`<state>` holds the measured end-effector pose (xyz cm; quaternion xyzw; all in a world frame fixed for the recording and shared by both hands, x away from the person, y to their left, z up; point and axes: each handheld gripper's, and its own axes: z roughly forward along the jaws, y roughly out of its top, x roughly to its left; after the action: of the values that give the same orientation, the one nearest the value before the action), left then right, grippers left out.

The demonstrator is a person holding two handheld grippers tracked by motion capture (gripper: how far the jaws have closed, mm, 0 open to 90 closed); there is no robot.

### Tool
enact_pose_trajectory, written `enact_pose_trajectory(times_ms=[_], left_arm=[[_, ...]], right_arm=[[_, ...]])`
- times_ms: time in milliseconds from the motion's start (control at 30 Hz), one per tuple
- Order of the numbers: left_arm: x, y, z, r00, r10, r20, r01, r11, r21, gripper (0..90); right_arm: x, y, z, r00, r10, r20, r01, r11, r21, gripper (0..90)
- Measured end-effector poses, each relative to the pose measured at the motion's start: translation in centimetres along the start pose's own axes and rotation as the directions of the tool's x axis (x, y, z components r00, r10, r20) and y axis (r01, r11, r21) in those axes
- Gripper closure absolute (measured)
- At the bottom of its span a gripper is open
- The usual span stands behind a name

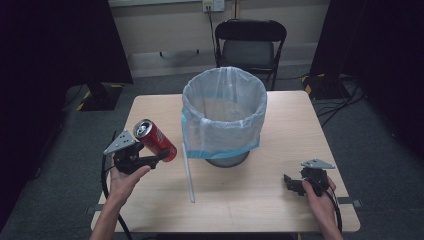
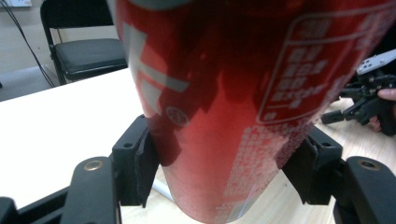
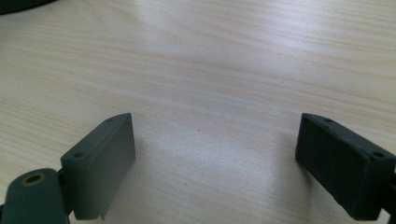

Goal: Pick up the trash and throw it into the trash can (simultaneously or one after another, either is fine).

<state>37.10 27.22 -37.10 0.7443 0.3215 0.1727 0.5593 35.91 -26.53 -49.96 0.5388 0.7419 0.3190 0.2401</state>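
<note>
High view showed the tabletop (image 1: pixel 260 200) first, pale wood, with the bin (image 1: pixel 224 116) standing near its middle, lined with a thin plastic bag and open at the top. A white stick (image 1: pixel 188 172) lay on the wood just in front of the bin, running toward me.

To the left of the bin, I had the red can (image 1: pixel 156 140) in my left gripper (image 1: pixel 152 157), lifted clear of the tabletop and tilted, its top end toward the left. In the left gripper view the black pads (image 2: pixel 140 163) pressed on both sides of the can's body, so the grip was clamped on it.

My right gripper (image 3: pixel 215 163) rested low near the right front corner with its jaws standing wide apart over bare wood and nothing between them.

I judged the step in hand to be carrying the can to the bin. The next move called for bringing it up and over the rim, well inside the opening, before letting go, without snagging the liner.
</note>
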Motion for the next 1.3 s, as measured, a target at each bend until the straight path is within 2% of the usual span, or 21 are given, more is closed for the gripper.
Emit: enact_pose_trajectory(times_ms=[167, 433, 633, 700, 1067, 1200, 1300], left_arm=[[0.1, 1.2, -0.2, 0.9999, -0.004, -0.015, 0.004, 0.9994, -0.033, 34.4], [0.2, 2.6, -0.2, 0.9998, 0.008, -0.019, -0.009, 0.9983, -0.058, 34.5], [0.3, 3.8, -0.1, 0.9999, -0.008, 0.008, 0.009, 0.9954, -0.095, 34.5], [0.3, 4.6, 0.0, 1.0000, 0.007, 0.002, -0.007, 0.9953, -0.097, 34.5], [0.2, 7.0, -0.3, 0.9998, 0.017, 0.010, -0.015, 0.9897, -0.142, 34.5], [0.0, 7.7, -0.3, 0.9995, 0.030, 0.004, -0.029, 0.9889, -0.146, 34.5], [0.0, 8.6, -0.4, 0.9993, 0.037, 0.006, -0.036, 0.9856, -0.165, 34.5]], right_arm=[[0.0, 0.0, 0.0, 1.0000, 0.000, 0.000, 0.000, 1.000, 0.000, 11.1], [0.0, 0.0, 0.0, 1.0000, 0.000, 0.000, 0.000, 1.000, 0.000, 11.1], [0.0, 0.0, 0.0, 1.0000, 0.000, 0.000, 0.000, 1.000, 0.000, 11.1], [0.0, 0.0, 0.0, 1.0000, 0.000, 0.000, 0.000, 1.000, 0.000, 11.1], [0.0, 0.0, 0.0, 1.0000, 0.000, 0.000, 0.000, 1.000, 0.000, 11.1], [0.0, 0.0, 0.0, 1.0000, 0.000, 0.000, 0.000, 1.000, 0.000, 11.1], [0.0, 0.0, 0.0, 1.0000, 0.000, 0.000, 0.000, 1.000, 0.000, 11.1]])
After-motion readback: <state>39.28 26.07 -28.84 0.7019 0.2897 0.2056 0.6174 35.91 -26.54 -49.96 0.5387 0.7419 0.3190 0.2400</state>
